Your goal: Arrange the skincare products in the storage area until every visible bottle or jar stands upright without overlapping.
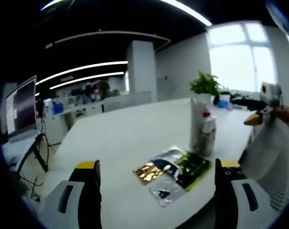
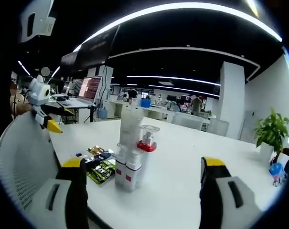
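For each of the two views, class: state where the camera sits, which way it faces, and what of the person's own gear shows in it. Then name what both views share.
Left gripper view: rides on the left gripper, looking across the white table at the sachets and bottles; its jaws stand apart, and the right gripper enters from the right.
Right gripper view: rides on the right gripper, facing the bottles from the opposite side, jaws apart; the left gripper enters from the left.
Shared: table, bottles, sachets, potted plant.

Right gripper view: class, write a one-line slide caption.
Open right gripper faces upright skincare bottles and flat sachets on a white table.
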The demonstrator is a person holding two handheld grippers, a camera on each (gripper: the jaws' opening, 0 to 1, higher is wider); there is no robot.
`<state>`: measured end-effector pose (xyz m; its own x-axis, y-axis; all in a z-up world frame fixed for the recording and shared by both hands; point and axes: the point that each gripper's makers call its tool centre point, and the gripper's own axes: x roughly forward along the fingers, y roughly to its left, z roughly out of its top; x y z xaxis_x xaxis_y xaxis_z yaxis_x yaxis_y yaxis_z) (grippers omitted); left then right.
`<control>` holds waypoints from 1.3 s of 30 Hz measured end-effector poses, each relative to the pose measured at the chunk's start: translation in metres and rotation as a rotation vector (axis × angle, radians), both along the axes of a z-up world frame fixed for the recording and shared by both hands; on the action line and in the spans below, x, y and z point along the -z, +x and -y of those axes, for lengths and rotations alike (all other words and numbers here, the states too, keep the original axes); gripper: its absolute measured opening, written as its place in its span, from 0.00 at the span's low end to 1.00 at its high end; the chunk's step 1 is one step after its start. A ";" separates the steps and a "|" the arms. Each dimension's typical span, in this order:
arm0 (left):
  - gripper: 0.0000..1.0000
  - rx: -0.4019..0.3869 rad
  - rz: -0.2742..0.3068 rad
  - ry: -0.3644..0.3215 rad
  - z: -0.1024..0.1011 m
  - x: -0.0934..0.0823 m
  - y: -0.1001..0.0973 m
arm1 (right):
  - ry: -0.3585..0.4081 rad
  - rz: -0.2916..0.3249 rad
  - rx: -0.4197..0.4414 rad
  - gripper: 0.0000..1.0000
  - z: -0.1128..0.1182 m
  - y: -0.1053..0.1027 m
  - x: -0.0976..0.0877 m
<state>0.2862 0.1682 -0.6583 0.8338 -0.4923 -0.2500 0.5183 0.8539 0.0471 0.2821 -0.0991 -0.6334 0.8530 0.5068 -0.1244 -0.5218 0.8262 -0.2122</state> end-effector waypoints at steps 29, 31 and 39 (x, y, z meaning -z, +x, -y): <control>0.97 -0.015 -0.004 0.000 -0.003 0.002 0.002 | -0.016 -0.015 0.039 1.00 0.008 0.004 0.004; 0.97 -0.014 -0.006 0.001 -0.003 0.002 0.002 | -0.012 -0.013 0.043 1.00 0.009 0.004 0.003; 0.97 -0.033 -0.012 0.009 -0.007 0.004 0.002 | -0.023 -0.010 0.032 1.00 0.007 0.003 0.004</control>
<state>0.2887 0.1747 -0.6624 0.8464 -0.4621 -0.2645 0.4904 0.8701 0.0493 0.2854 -0.1063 -0.6370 0.8673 0.4763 -0.1446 -0.4976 0.8374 -0.2263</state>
